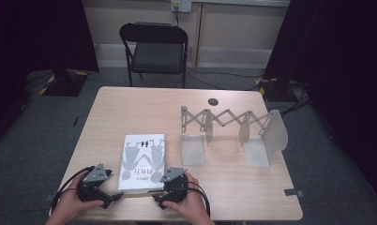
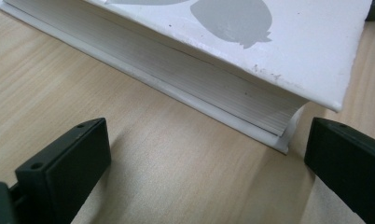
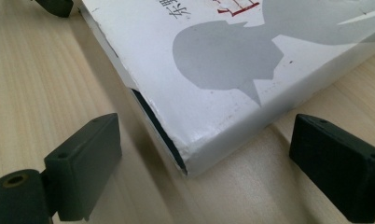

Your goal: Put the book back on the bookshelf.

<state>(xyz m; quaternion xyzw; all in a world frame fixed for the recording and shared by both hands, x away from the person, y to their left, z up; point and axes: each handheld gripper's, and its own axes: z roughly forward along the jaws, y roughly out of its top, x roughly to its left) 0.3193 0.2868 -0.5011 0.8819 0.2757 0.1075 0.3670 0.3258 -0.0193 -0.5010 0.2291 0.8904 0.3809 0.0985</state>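
Note:
A white book [image 1: 143, 161] with grey figures on its cover lies flat near the table's front edge. My left gripper [image 1: 108, 178] sits at the book's near left corner, held by a hand; its jaws stand open, with the page edges and corner of the book [image 2: 251, 60] just ahead of them. My right gripper [image 1: 167, 183] sits at the near right corner, open too, and the spine corner of the book [image 3: 213, 84] points between its jaws. Neither gripper holds anything.
An expandable metal book rack [image 1: 233, 133] with upright dividers stands on the right half of the wooden table [image 1: 130, 110]. A small dark round disc [image 1: 213, 101] lies near the far edge. A black folding chair [image 1: 154, 51] stands beyond the table.

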